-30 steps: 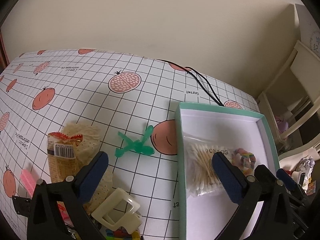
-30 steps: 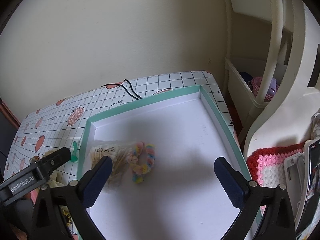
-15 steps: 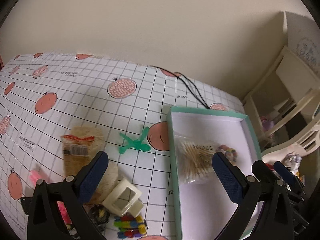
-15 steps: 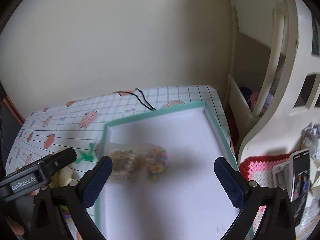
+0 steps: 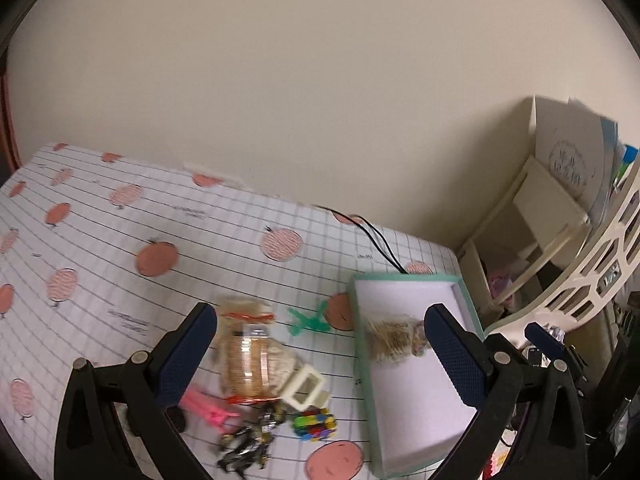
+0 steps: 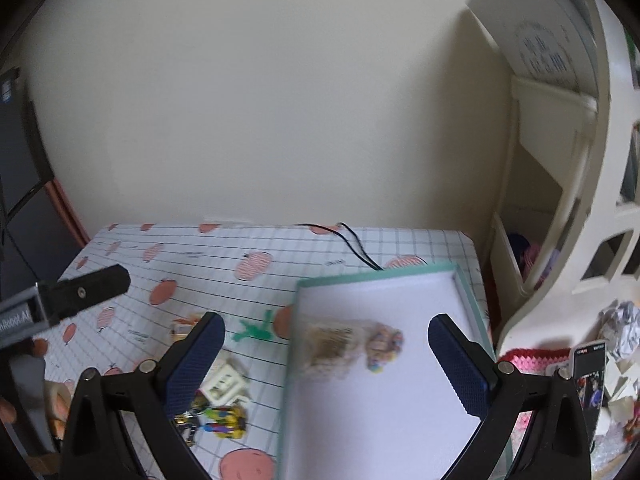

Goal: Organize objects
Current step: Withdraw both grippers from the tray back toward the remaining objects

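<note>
Both grippers are wide open and hold nothing. The loose pile, with a white clip and a snack bag, lies left of the tray, directly ahead of the left gripper, which is nearer. The right gripper faces the tray; the bag's long axis appears to run away from the camera, though blur limits certainty.

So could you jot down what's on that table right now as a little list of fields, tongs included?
surface: tablecloth with grid and fruit print
container: teal-rimmed box, open top
in the box: bag of cotton swabs; colourful hair tie
left of the box: green clip, snack packet, cream claw clip, pink clip, small colourful toys
left tongs: open, empty
right tongs: open, empty
</note>
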